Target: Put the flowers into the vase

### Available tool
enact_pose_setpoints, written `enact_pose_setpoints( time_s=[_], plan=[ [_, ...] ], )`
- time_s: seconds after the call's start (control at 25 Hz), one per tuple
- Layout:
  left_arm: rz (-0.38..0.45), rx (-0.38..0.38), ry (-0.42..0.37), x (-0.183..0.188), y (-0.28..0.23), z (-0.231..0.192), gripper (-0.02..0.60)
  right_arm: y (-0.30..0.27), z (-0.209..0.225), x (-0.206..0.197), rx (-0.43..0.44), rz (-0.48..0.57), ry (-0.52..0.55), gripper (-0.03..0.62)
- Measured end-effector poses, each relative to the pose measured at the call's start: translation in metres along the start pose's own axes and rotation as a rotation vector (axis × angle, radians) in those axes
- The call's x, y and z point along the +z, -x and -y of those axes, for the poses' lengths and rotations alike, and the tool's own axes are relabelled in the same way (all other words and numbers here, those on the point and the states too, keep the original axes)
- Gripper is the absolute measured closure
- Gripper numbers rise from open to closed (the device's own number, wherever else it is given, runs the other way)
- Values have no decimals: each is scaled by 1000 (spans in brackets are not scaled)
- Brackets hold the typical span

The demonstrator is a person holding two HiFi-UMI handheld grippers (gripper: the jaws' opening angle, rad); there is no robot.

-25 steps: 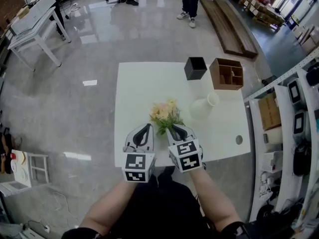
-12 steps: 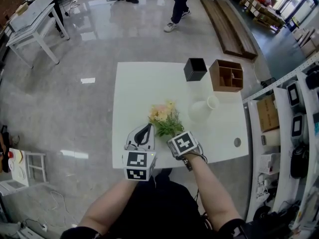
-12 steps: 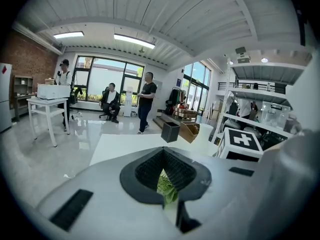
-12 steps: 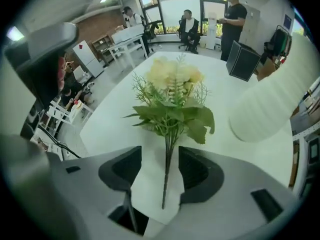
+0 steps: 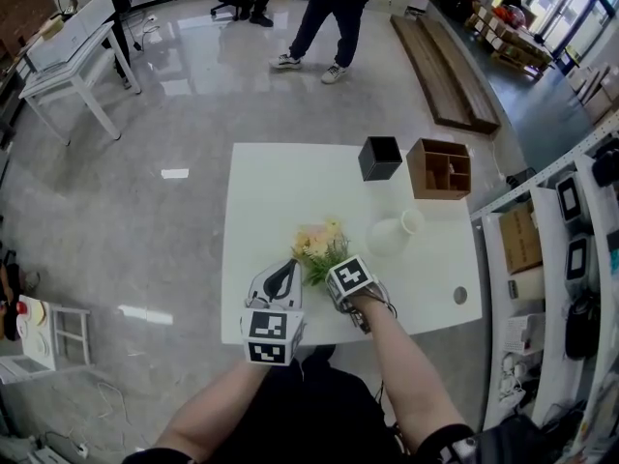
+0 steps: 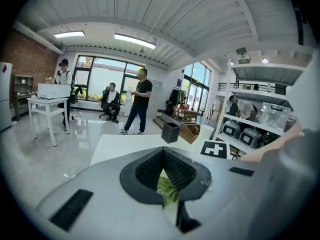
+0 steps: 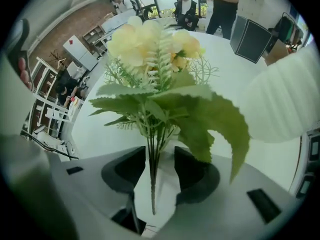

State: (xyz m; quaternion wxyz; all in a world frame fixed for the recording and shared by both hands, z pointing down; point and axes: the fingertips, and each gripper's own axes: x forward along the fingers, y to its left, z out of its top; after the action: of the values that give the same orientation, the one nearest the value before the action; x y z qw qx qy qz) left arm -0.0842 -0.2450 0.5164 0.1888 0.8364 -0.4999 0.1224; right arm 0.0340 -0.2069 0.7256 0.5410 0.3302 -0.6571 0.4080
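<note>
A bunch of pale yellow and pink flowers [image 5: 317, 243] with green leaves lies on the white table [image 5: 271, 182], blossoms pointing away from me. My right gripper [image 5: 338, 271] points steeply down over the stem ends. In the right gripper view the stems [image 7: 152, 169] run between its jaws [image 7: 157, 166], which are closing but still stand clear of them on both sides. The white ribbed vase [image 5: 392, 232] is just right of the flowers, apart from them, and fills the right edge [image 7: 285, 99]. My left gripper [image 5: 280, 271] hovers left of the stems, its tips together [image 6: 165, 171] and empty.
A black open box [image 5: 380, 158] and a wooden divided box [image 5: 440, 169] stand at the table's far right. A person [image 5: 329, 8] walks on the floor beyond. A white desk [image 5: 68, 56] is far left, shelving [image 5: 571, 249] close on the right.
My right gripper has tipped from nearly level to pointing down over the stem ends. The left gripper has hardly moved. The person beyond the table has walked leftward.
</note>
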Motion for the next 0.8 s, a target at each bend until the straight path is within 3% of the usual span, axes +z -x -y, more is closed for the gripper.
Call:
enact_pose_setpoints(
  time_s=[0.24,0.4,0.8],
  plan=[
    [-3,0,0,0,-1,0,578,1,3,2,37,-76,-4,433],
    [-2,-1,1,2,-2,-2,578,8,5,11,39,-54,-15,435],
    [-8,-5,0,0,0,-2,578,11,8,22,28,-26,2,544]
  ],
)
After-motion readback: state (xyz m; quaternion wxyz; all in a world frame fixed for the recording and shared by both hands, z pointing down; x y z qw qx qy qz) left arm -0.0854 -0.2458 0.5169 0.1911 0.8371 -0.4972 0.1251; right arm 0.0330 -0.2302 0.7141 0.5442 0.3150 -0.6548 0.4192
